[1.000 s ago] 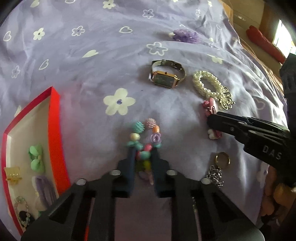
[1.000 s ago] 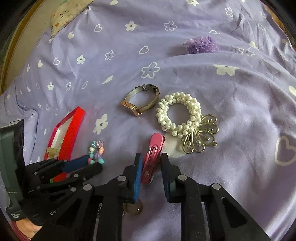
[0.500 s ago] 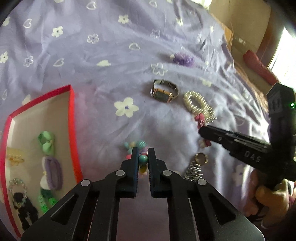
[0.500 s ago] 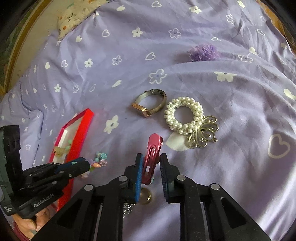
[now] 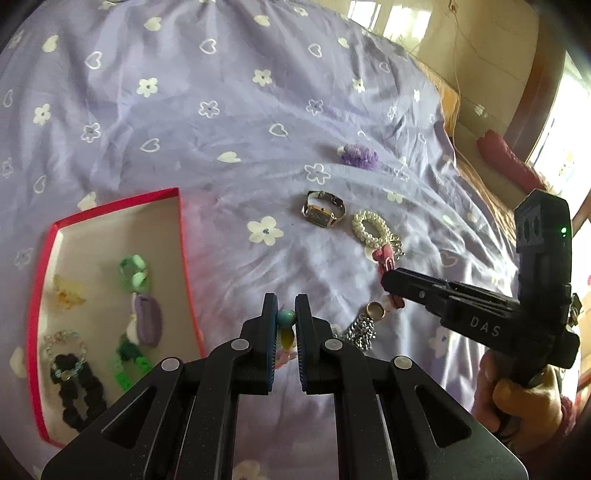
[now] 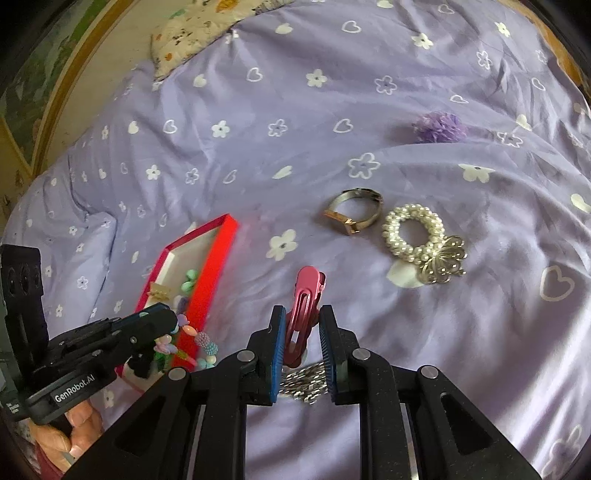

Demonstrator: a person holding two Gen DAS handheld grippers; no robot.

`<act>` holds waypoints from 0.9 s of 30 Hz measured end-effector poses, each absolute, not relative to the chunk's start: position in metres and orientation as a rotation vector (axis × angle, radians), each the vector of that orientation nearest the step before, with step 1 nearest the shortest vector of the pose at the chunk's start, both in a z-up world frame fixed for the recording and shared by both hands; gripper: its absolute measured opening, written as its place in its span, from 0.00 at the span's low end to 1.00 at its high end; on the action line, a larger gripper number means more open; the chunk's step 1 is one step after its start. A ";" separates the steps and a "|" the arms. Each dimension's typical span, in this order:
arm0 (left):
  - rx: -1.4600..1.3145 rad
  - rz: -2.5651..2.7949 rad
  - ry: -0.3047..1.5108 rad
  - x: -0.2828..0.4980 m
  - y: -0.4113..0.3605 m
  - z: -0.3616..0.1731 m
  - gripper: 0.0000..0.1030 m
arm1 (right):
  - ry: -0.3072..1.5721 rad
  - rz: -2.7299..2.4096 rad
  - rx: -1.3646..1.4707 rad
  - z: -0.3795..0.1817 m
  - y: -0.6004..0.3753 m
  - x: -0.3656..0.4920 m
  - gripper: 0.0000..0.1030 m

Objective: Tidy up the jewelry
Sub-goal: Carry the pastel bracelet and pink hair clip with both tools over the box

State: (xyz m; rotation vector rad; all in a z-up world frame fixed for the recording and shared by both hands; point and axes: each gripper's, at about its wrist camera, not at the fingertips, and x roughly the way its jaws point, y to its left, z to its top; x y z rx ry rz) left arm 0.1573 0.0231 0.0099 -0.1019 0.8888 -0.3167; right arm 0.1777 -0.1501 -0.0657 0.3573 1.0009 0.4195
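Observation:
My left gripper point(image 5: 285, 308) is shut on a colourful bead bracelet point(image 5: 286, 319) and holds it above the purple bedsheet; the bracelet hangs from it in the right wrist view point(image 6: 201, 345) beside the red tray point(image 6: 218, 254). My right gripper point(image 6: 302, 321) is shut on a pink hair clip point(image 6: 304, 301), lifted off the sheet; the clip also shows in the left wrist view point(image 5: 386, 258). The red-rimmed tray point(image 5: 184, 251) at the left holds several hair ties and clips.
On the sheet lie a watch point(image 5: 324, 213), a pearl scrunchie with a silver flower point(image 6: 419, 236), a purple flower clip point(image 6: 439, 127), a ring point(image 5: 376, 309) and a silver chain point(image 5: 360, 332). A pillow point(image 6: 207, 33) lies at the far end.
Both grippers closed on their items and lifted them off the sheet: the left with the bead bracelet, the right with the pink clip. Both views pulled back and up.

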 end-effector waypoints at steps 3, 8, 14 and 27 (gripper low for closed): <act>-0.117 -0.303 0.871 0.148 0.033 0.017 0.08 | 0.998 0.439 0.353 -0.061 -0.143 0.173 0.17; -0.143 -0.271 0.851 0.135 0.052 0.025 0.08 | 0.999 0.483 0.336 -0.055 -0.123 0.166 0.17; -0.182 -0.223 0.827 0.122 0.080 0.032 0.08 | 1.000 0.539 0.321 -0.048 -0.096 0.160 0.17; -0.257 -0.100 0.806 0.097 0.147 0.030 0.08 | 1.021 0.651 0.284 -0.046 -0.034 0.151 0.17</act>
